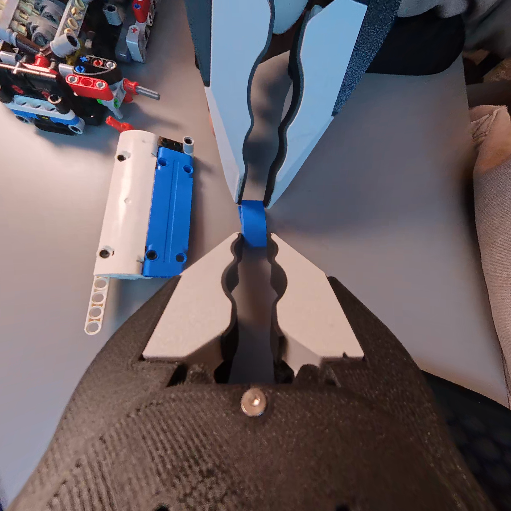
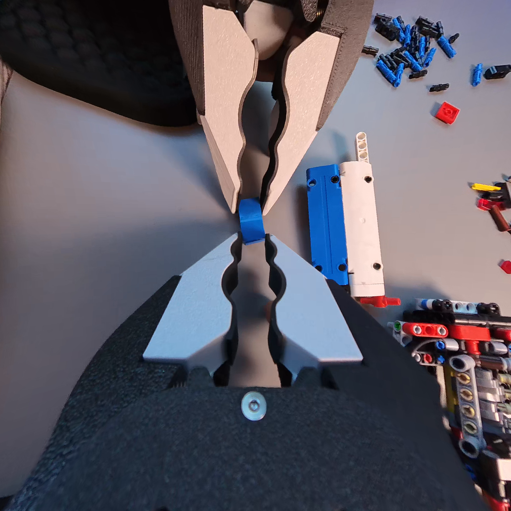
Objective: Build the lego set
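A small blue curved Lego piece (image 1: 253,224) is held above the grey table between both grippers, which meet tip to tip. My left gripper (image 1: 255,235) is shut on its near end. The right gripper (image 1: 252,204) comes in from the far side, shut on the other end. In the right wrist view the blue piece (image 2: 250,221) sits between my right gripper (image 2: 253,235) and the left gripper (image 2: 250,210) opposite. A blue and white panel sub-assembly (image 1: 146,210) lies on the table beside them; it also shows in the right wrist view (image 2: 345,226).
The partly built black, red and grey model (image 1: 55,83) stands at the table's far left, and at lower right in the right wrist view (image 2: 470,373). A pile of blue and black pins (image 2: 409,47) and a red brick (image 2: 447,112) lie nearby. Grey fabric (image 1: 489,221) borders the table edge. Only a small space, under 4 cm, lies between the two pairs of fingers. From either gripper's tips it is about 20 cm to the red brick (image 2: 447,112).
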The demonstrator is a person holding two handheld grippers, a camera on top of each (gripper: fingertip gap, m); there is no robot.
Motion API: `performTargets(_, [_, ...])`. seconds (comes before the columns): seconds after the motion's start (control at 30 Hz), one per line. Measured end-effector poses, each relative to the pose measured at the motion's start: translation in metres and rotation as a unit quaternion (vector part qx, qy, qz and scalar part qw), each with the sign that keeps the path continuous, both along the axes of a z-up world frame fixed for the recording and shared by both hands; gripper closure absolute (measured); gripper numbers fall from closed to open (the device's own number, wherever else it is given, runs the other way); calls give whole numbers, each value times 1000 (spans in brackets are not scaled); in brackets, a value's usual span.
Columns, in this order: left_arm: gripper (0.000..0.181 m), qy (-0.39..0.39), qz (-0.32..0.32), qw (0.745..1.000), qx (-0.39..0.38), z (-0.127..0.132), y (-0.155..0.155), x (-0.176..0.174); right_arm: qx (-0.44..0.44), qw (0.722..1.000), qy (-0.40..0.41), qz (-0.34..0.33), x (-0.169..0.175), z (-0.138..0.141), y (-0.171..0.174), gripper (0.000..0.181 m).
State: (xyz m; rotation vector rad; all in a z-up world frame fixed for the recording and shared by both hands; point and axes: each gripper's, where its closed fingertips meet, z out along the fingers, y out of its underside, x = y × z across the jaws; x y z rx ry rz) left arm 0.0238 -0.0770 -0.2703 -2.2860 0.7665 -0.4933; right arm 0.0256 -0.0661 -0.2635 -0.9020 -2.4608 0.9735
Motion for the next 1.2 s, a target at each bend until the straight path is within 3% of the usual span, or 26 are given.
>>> performTargets(0.23, [157,10,7,1000,11,3,-1,0,-1,1000,-18,2,2,-1,-1,167])
performTargets(0.87, [167,17,25,999,21,2,5,-1,-8,999,-32,-2,3,1,8,160])
performTargets(1.1, [167,29,18,999,15,2,8,0,-25,999,-26,-1,1,7,3,164])
performTargets(1.2, [167,31,16,999,12,2,9,1,-21,999,-33,-8,1,5,5,174])
